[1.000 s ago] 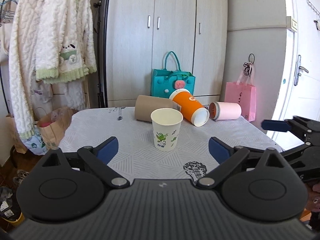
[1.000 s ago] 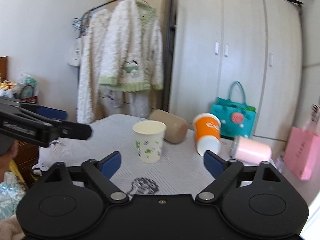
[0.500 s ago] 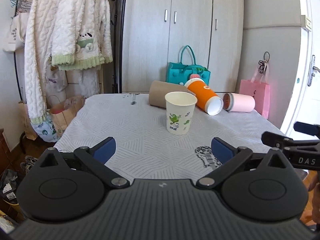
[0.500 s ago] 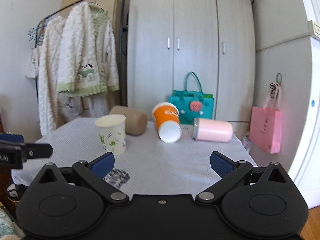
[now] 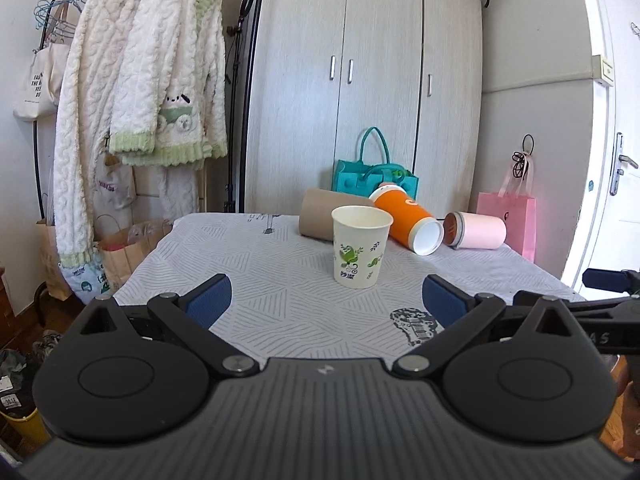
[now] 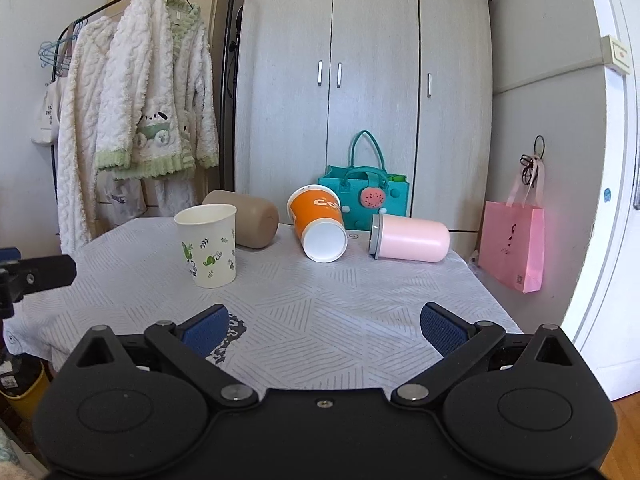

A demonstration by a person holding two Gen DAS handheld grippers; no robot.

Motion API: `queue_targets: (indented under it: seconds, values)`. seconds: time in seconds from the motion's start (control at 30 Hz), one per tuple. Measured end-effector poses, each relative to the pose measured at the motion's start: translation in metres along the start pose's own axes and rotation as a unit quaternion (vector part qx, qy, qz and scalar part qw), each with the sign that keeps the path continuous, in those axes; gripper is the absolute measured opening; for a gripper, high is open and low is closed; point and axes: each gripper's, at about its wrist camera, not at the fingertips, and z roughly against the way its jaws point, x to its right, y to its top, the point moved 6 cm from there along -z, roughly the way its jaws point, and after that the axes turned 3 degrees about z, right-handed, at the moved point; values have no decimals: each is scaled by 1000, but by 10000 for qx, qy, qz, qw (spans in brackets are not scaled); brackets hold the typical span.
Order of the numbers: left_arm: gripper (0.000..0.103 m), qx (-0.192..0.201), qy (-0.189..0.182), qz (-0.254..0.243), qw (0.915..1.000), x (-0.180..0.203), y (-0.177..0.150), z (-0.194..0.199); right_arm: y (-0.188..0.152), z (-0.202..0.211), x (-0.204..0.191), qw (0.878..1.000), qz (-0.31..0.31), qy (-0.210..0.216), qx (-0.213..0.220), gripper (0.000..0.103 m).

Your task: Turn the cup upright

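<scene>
A white paper cup with green leaves [image 5: 361,252] stands upright on the table [image 5: 256,272]; it also shows in the right wrist view [image 6: 209,251]. Behind it lie three cups on their sides: a brown one [image 6: 252,224], an orange one [image 6: 319,227] and a pink one [image 6: 410,238]. My left gripper [image 5: 326,300] is open and empty, near the table's front edge, well short of the white cup. My right gripper [image 6: 324,330] is open and empty over the table's front right part.
A teal bag [image 6: 362,196] stands behind the table against the grey wardrobe [image 6: 360,80]. A pink bag [image 6: 514,248] hangs at the right by the door. Fluffy clothes [image 5: 160,92] hang on a rack at the left.
Both grippers have drawn back from the table and stayed open. The right gripper has swung right, now facing the fallen cups. The white cup stands where it was.
</scene>
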Motion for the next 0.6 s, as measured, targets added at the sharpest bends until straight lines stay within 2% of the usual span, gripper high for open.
queue_targets:
  seconds: [0.13,0.4,0.6]
  values:
    - [103,38,125,-81,9999,4,-2,0,0,6,0,9998,-29,-176,129,103]
    - [103,-103,165,-47,9998,5,-5,-4,-5,5,4,9996,-169,-193,80,103]
    - [103,-69,239,-133,9996,5,-8,-5,-7,4,7,9994,-189,-288,72,103]
